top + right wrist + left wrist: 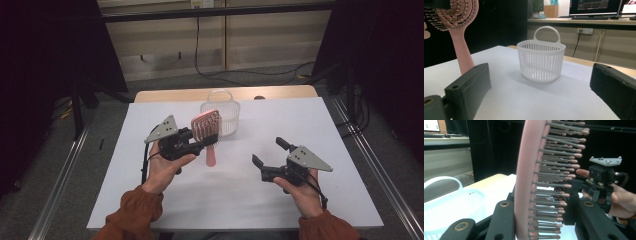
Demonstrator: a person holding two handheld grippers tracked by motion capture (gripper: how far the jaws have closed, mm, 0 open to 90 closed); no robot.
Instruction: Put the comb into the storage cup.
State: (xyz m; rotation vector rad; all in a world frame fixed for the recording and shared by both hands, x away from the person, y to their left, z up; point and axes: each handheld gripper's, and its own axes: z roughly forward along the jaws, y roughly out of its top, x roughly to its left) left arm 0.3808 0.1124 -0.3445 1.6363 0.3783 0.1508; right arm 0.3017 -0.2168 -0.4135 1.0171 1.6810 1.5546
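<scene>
The left tool (200,141) grips the pink plastic paddle hairbrush (206,131) by its head, handle hanging down, just near-left of the white slotted plastic basket (220,116); the right tool (268,153), farther off, gapes empty.

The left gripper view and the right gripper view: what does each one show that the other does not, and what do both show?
The left gripper view alone shows the hairbrush bristles up close between its tongs, and the right gripper in a hand beyond. The right gripper view alone shows the brush's pink handle and monitors on a desk behind. Both show the pink hairbrush, the white basket and the white table.
</scene>
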